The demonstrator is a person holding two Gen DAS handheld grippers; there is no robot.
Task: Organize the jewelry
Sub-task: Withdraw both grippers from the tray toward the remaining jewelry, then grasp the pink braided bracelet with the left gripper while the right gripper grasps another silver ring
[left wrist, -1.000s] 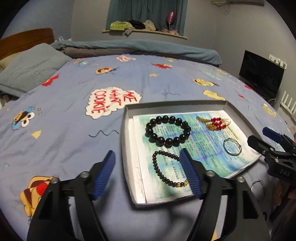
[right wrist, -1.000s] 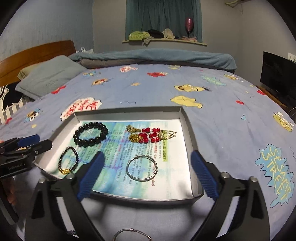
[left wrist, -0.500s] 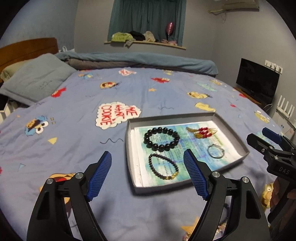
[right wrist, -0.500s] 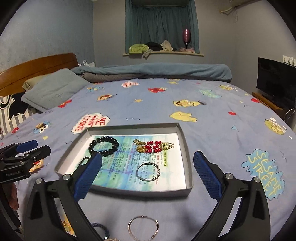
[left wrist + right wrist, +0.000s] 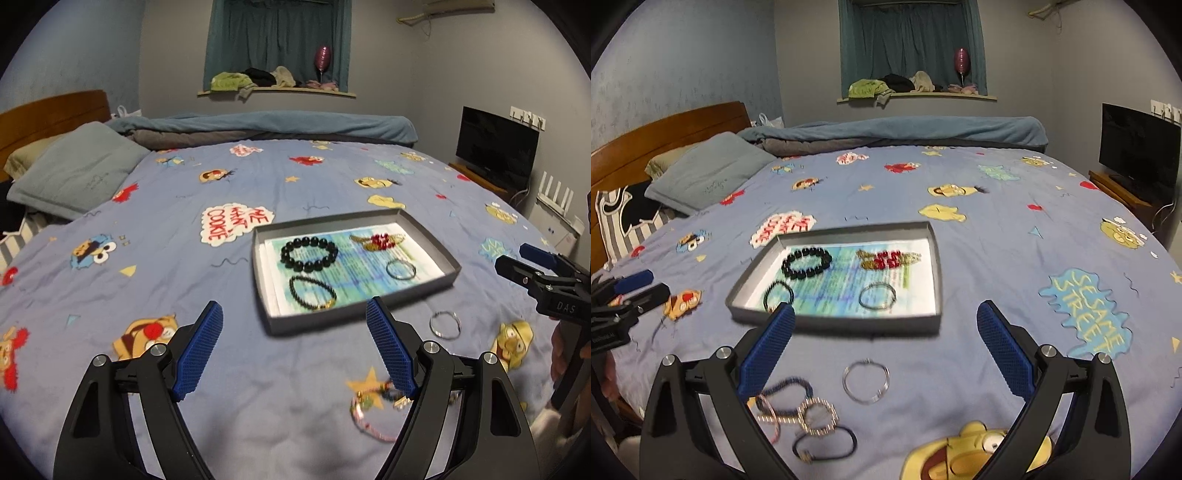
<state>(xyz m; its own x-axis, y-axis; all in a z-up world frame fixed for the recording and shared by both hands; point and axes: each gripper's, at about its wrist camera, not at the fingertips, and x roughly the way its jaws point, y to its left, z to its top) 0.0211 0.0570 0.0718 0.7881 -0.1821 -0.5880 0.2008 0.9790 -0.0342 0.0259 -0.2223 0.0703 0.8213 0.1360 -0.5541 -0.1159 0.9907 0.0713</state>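
Both jaws gape empty; blurred tangled bracelets [image 5: 798,417], perhaps four, sit partly hidden.

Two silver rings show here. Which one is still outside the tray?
The silver ring lying on the bedspread, in front of the tray. The other ring lies inside the tray on the printed paper.

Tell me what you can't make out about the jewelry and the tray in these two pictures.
- Tangle of pieces on the bedspread: right wrist view, blurred and partly behind the right gripper; the count is unclear.
- Same tangle in the left wrist view: the left gripper covers part.
- Printed sheet in the tray: text too small and blurred.
- Thin beaded bracelet: right view, partly behind a blue finger pad.
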